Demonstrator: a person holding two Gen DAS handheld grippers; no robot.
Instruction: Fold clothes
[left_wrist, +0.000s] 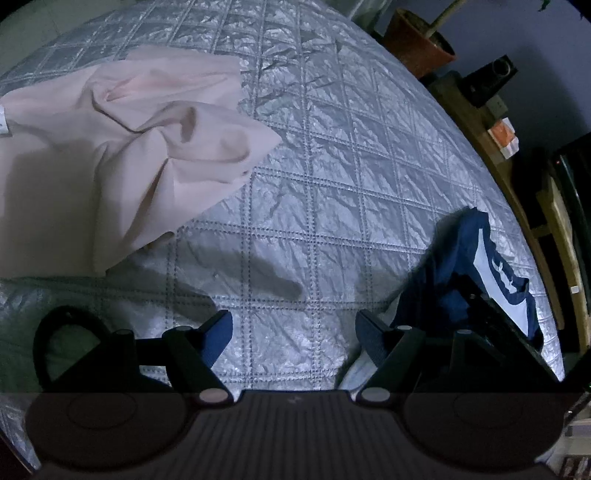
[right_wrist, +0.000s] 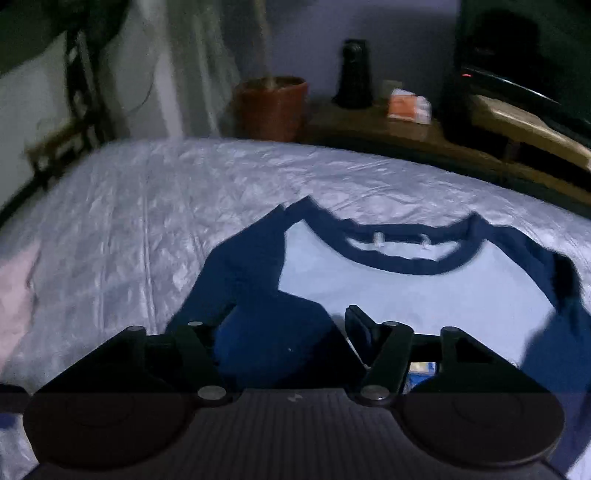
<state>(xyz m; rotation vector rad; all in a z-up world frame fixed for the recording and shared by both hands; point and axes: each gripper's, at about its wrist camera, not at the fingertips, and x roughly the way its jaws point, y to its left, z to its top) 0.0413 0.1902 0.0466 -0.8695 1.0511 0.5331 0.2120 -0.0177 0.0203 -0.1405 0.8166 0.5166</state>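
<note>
Quilted bedspread (left_wrist: 332, 166): silvery, wide, bare between garments; slippery-looking, so cloth likely slides when dragged.

Raglan shirt (right_wrist: 406, 288): white body, navy sleeves and collar, spread flat ahead of right gripper (right_wrist: 284, 332), collar far side. Navy sleeve (right_wrist: 280, 332) lies between jaws, which stand parted, pads not visibly pressing. Picture blurred.

Pink garment (left_wrist: 129, 147): crumpled, ahead-left of left gripper (left_wrist: 293, 328), well apart.

Left gripper: jaws wide, empty, over bare quilt.

Advice: pinch sleeve near cuff, carry across chest, lay flat, smooth before release.
</note>
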